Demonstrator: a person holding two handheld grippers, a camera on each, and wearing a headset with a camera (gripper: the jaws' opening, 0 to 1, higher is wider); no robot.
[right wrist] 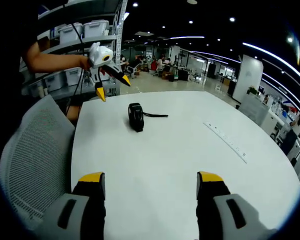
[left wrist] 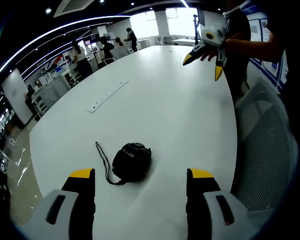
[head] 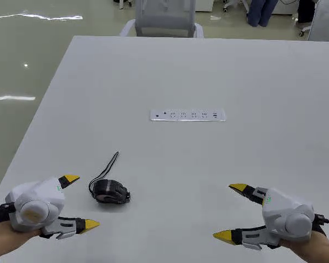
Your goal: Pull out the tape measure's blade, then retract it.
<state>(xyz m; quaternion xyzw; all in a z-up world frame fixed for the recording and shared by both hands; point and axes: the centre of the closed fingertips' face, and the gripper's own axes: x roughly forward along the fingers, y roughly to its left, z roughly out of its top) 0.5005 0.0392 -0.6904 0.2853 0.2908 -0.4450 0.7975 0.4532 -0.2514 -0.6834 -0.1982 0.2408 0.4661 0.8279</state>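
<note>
The tape measure's [head: 111, 192] markings and blade tip are too small to make out. One rounded black tape measure with a thin loop cord [head: 107, 166] lies on the smooth white table [head: 208, 66], just beside the left gripper [head: 81, 201]. Both yellow-tipped grippers, left and right [head: 231, 212], are spread apart and hold nothing. One flat power strip [head: 187, 115] lies farther off.

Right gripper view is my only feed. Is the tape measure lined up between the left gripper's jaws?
Observer: Yes. The left gripper view shows the tape measure centred just ahead of the open left gripper, untouched.
Operator: Anything at the far end of the table?
Observer: The head view shows a grey chair there, beyond the power strip.
</note>
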